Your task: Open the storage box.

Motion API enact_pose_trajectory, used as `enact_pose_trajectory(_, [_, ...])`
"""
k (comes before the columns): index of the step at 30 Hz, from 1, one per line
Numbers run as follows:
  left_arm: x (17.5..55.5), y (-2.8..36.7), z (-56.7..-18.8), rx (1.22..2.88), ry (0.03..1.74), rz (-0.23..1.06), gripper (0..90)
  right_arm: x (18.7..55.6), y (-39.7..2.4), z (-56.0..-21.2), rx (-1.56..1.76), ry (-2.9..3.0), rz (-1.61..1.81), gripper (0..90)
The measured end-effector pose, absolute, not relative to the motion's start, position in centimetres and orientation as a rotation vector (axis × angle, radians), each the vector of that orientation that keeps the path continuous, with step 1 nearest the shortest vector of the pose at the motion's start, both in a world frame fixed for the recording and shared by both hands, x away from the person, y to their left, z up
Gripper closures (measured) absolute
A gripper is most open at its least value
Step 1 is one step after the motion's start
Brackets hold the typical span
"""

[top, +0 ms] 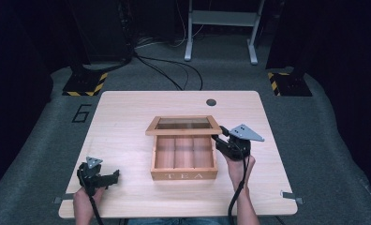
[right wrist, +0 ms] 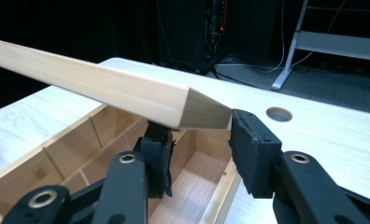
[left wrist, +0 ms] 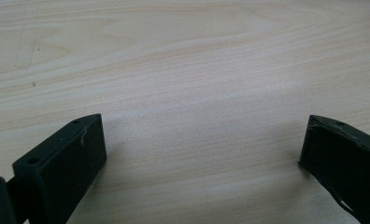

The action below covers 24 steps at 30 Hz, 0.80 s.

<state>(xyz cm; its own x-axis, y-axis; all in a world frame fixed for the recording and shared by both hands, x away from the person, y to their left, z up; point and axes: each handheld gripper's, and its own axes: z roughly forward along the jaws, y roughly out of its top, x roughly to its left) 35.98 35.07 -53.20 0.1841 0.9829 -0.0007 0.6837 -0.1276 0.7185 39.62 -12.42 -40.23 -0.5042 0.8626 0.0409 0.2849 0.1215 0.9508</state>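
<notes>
High view: my right claw (top: 219, 137) grips the wooden tea box's (top: 184, 165) glass-paned lid (top: 183, 125) corner, propping it open.
Left claw (top: 115, 175): open, empty, parked over bare bench (top: 122, 136).

Left gripper (top: 109, 176) low at near-left, jaws spread wide, nothing between, pointing rightward; left hand (top: 84, 200) behind it, forearm entering from bottom edge. Right gripper (top: 217, 136) raised, pointing left, jaws part-closed around corner of lid (right wrist: 127, 91); right hand (top: 240, 169) beneath, forearm rising from bottom edge
</notes>
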Motion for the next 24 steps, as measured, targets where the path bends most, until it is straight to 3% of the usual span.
enact_pose_trajectory(24, [36.0,35.1,-53.2,1.880,1.561,0.661,0.2,37.2,-12.6,-46.5,1.187,1.958,1.354,55.9])
